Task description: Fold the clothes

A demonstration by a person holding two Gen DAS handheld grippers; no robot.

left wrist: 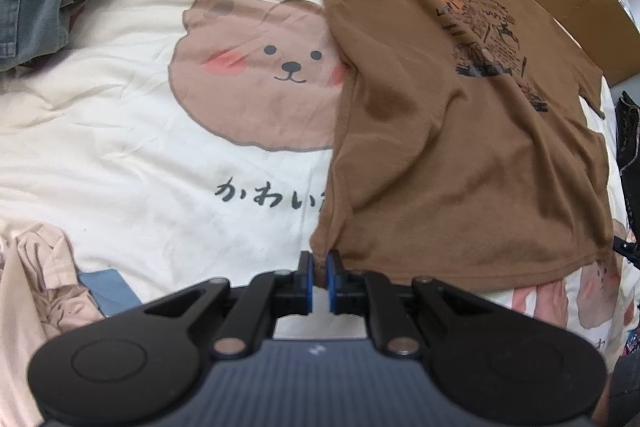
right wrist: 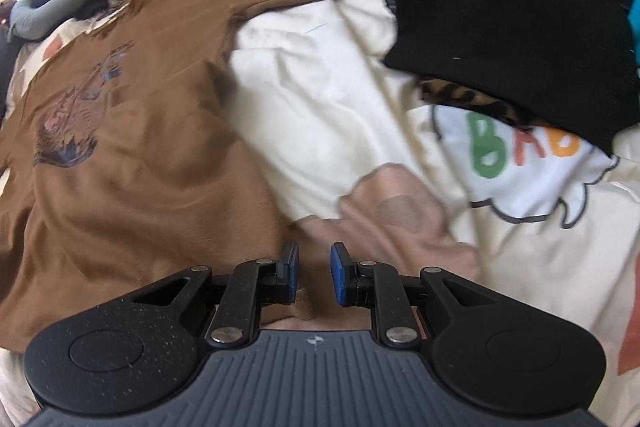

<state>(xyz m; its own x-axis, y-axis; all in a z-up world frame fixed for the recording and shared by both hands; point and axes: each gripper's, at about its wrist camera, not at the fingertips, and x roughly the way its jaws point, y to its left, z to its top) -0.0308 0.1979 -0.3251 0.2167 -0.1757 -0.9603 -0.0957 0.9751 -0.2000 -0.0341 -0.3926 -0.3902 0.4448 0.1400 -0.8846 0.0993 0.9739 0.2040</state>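
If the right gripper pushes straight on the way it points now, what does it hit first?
Most likely the bedsheet: between the open jaws of the right gripper lies its pinkish printed patch, with the brown T-shirt hem edge just to the left. Depth is hard to judge here.

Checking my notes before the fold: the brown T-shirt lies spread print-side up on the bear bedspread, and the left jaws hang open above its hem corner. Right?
Not quite. In the left wrist view the left gripper has its jaws shut on the brown T-shirt's hem corner. The rest stands: print up, spread on the bear bedspread.
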